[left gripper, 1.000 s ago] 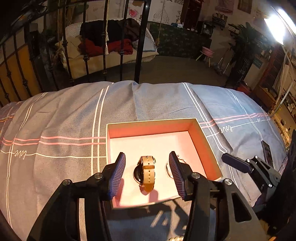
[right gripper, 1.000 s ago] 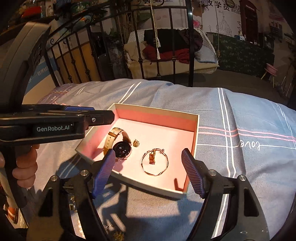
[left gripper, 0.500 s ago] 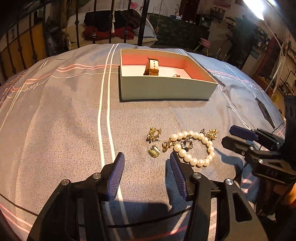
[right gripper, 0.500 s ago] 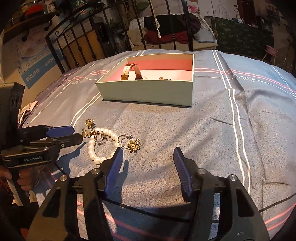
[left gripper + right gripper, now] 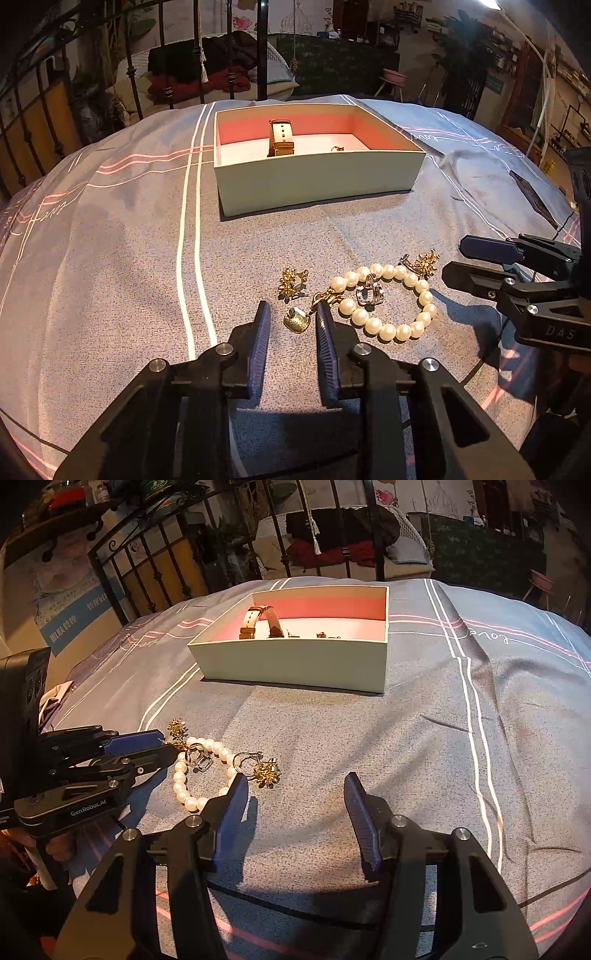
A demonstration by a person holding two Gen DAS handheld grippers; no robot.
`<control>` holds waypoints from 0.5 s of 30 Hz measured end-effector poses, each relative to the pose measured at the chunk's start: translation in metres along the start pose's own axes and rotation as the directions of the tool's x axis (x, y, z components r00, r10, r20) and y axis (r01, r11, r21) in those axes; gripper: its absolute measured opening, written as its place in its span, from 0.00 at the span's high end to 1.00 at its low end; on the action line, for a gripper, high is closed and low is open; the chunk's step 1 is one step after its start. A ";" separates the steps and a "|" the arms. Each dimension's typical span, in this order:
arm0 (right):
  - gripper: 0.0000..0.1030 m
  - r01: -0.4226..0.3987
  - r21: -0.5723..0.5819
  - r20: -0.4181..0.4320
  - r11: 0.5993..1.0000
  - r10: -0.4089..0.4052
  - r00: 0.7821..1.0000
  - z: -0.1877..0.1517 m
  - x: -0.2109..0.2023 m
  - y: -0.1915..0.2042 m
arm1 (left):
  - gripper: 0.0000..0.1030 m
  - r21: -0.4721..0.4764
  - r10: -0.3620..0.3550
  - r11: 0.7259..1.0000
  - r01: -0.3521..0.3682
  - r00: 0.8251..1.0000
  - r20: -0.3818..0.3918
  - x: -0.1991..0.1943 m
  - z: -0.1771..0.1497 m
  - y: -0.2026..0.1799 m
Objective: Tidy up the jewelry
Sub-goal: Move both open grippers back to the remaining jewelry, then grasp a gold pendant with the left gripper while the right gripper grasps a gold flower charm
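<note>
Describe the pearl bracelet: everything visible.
The pearl bracelet is a closed loop of round, glossy cream beads with a gold clasp, lying flat on the grey bedspread in front of the box. A silver ring-like piece sits inside the loop; a gold floral earring lies at its far edge. No fingers hold it.

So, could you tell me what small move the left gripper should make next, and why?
Probably close the left gripper on the small flat gold pendant: its open fingers already straddle the pendant on the grey bedspread, while the pink-lined box waits beyond.
</note>
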State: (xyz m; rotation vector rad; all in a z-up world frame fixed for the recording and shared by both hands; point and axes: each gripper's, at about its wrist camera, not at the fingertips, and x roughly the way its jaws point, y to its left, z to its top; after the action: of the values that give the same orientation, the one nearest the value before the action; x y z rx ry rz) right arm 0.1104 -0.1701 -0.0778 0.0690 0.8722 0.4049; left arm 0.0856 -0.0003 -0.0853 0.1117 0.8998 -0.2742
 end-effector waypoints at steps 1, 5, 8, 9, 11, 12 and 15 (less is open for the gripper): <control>0.47 -0.001 0.001 0.001 1.000 0.001 1.000 -0.001 0.000 -0.001 | 0.83 0.006 0.003 1.000 -0.003 1.000 0.003 0.000 0.000 -0.001; 0.47 -0.004 -0.001 0.001 1.000 0.004 1.000 -0.001 0.000 -0.002 | 0.86 0.010 0.000 1.000 0.000 1.000 0.007 -0.001 -0.001 -0.002; 0.47 -0.007 -0.013 -0.007 1.000 0.007 1.000 -0.001 0.001 0.000 | 0.86 0.010 0.004 1.000 -0.004 1.000 0.011 -0.001 -0.001 -0.003; 0.47 -0.007 -0.019 -0.010 1.000 0.007 1.000 0.000 0.002 0.001 | 0.86 0.008 0.001 1.000 -0.001 1.000 0.011 -0.001 -0.001 -0.003; 0.49 -0.008 -0.040 -0.018 0.999 0.008 1.000 0.002 0.005 0.005 | 0.86 -0.005 -0.002 1.000 0.002 1.000 0.010 -0.001 -0.001 -0.002; 0.54 -0.011 -0.051 -0.026 0.999 0.010 1.000 0.004 0.008 0.007 | 0.86 -0.008 -0.004 1.000 0.004 1.000 0.009 -0.001 -0.001 -0.002; 0.71 -0.031 -0.066 -0.038 0.997 0.029 0.999 0.009 0.012 0.011 | 0.86 -0.017 -0.007 1.000 0.008 1.000 0.010 -0.002 -0.001 -0.001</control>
State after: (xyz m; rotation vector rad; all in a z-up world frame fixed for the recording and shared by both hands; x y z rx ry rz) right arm 0.1204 -0.1541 -0.0787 0.0130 0.8942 0.4643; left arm 0.0832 -0.0007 -0.0849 0.0913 0.8923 -0.2739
